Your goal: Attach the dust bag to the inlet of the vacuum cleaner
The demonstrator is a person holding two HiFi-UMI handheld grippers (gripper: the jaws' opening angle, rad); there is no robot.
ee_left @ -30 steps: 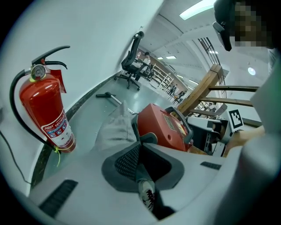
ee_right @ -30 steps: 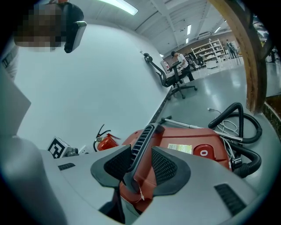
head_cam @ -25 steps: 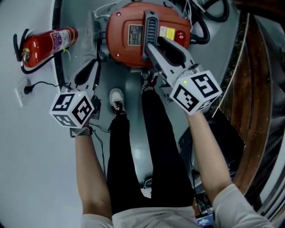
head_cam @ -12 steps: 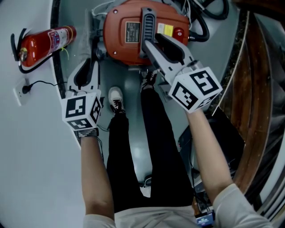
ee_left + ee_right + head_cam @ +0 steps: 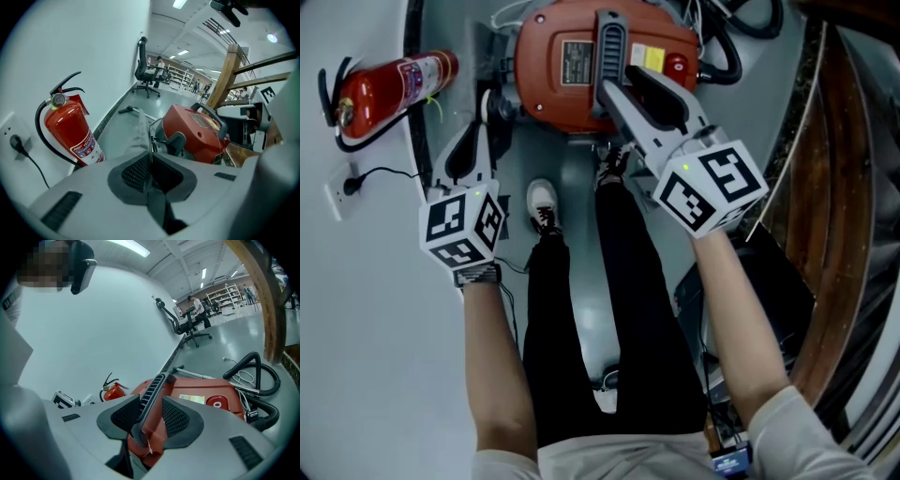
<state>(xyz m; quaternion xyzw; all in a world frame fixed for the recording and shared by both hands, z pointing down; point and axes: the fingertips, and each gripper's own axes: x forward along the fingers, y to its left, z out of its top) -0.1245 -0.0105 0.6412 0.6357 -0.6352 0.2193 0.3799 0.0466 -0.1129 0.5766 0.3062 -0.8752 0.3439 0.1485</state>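
The red vacuum cleaner [image 5: 572, 66] stands on the floor at the top of the head view, its black carry handle [image 5: 610, 47] on top. My left gripper [image 5: 476, 136] is at the vacuum's left side, shut on a thin grey sheet of the dust bag [image 5: 139, 131] that runs up from the jaws. The grey inlet [image 5: 175, 141] shows just beyond it on the vacuum's side. My right gripper [image 5: 149, 414] is open and straddles the near end of the handle [image 5: 152, 392], with red body showing beside the right pad.
A red fire extinguisher [image 5: 389, 89] lies by the wall, beside a socket with a plugged cable [image 5: 347, 192]. A black hose [image 5: 724, 58] coils right of the vacuum. Wooden beams [image 5: 834, 187] stand at the right. The person's legs and shoes [image 5: 544, 208] are below the vacuum.
My left gripper has shifted forward and slightly left with the dust bag, closer to the vacuum's side. The right gripper has stayed at the handle.
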